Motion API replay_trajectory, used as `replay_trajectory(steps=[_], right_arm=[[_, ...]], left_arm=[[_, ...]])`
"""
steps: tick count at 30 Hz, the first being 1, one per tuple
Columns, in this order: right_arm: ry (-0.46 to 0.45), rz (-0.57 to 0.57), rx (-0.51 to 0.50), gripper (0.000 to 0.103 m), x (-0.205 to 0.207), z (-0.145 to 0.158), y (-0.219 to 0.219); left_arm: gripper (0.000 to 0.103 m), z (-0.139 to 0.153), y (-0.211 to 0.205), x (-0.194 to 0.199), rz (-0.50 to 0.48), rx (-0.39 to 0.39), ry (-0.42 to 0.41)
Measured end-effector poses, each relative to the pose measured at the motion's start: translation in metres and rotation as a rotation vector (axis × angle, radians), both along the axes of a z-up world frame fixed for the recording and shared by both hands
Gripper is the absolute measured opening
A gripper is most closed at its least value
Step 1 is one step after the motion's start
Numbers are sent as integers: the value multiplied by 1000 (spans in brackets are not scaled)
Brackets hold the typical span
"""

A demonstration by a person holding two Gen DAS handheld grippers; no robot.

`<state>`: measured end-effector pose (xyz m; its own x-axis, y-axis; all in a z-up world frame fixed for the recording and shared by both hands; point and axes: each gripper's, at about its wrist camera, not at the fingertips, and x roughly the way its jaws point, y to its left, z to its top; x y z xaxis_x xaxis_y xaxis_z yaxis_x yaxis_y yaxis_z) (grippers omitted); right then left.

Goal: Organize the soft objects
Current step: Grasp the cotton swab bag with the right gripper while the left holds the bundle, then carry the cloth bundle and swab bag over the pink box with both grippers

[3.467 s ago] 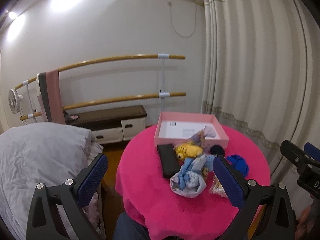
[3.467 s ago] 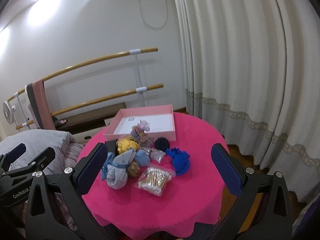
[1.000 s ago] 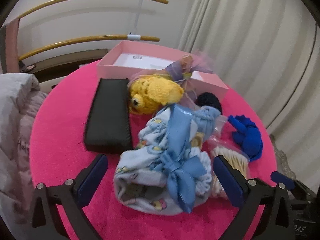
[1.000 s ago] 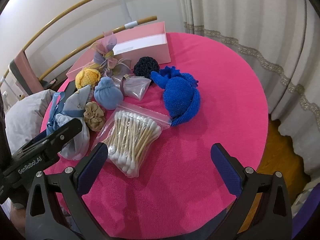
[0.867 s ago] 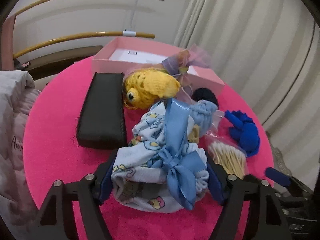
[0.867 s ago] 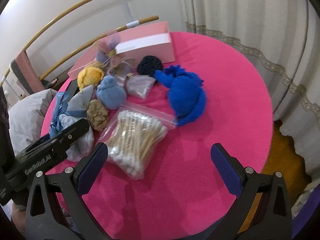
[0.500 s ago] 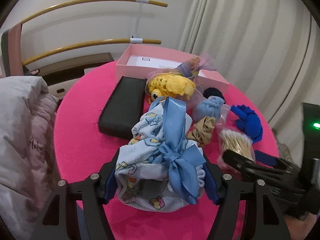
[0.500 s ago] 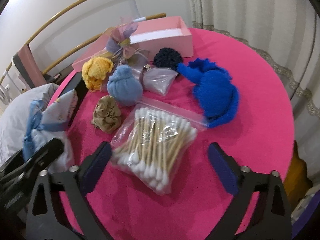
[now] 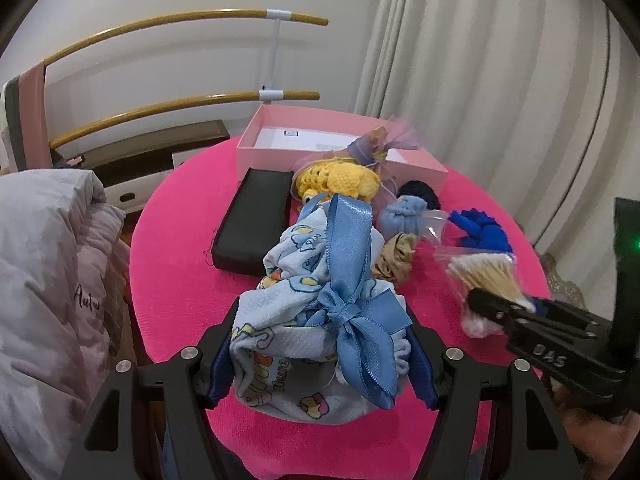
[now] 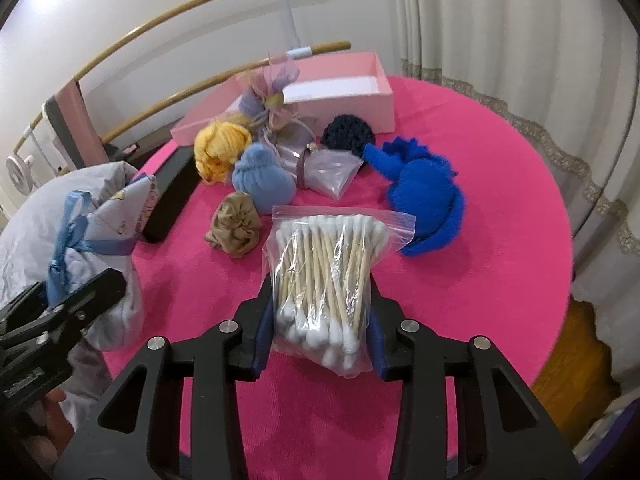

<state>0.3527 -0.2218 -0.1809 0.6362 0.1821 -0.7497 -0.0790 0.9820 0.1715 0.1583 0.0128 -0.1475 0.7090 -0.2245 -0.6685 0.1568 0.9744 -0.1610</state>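
Observation:
My left gripper (image 9: 320,356) is shut on a printed cloth bundle (image 9: 280,312) tied with a blue ribbon, held just above the near edge of the pink round table (image 10: 480,160). The right wrist view shows that bundle (image 10: 108,216) at the far left. My right gripper (image 10: 320,332) has a zip bag of cotton swabs (image 10: 324,276) between its jaws, which are closing with the pads against the bag's sides. Behind lie a yellow knitted toy (image 10: 218,148), a light blue sock ball (image 10: 262,180), a tan scrunchie (image 10: 234,226) and a royal blue knit (image 10: 428,196).
An open pink box (image 10: 344,104) stands at the table's far side, with an organza pouch (image 10: 272,92) and a dark knitted ball (image 10: 348,134) in front. A black case (image 9: 252,228) lies left of the pile. A quilted bed (image 9: 44,280) is left, curtains (image 9: 480,60) right.
The left gripper closed on the ribboned bundle and drew it back and up from the pile. The right gripper moved in over the cotton swab bag and its jaws narrowed onto it.

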Motion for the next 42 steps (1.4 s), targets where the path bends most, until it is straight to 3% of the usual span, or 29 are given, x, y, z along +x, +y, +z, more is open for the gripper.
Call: replay_trajectory(steps=[10,16,23,29,34,42], right_arm=[[-84,43,19,36,-7,45,2],[-137,95,32,36,17,78,4],[-190,123,22,36,94,122,-4],[-162,122,35,36,181,139,-7],[-99,121,50,37,246,133,-6],[40,102,74,37,327,88,-10]], left_arm=[[66,30,-2,-6,-7,26,-51],[66,62,4,23,11,39,-101],[66,105,9,110,51,44,-154],[66,118,-1,209,59,36,-118],[66,114,-14,278,52,51,-65],[66,93,-29,385,40,38,39]])
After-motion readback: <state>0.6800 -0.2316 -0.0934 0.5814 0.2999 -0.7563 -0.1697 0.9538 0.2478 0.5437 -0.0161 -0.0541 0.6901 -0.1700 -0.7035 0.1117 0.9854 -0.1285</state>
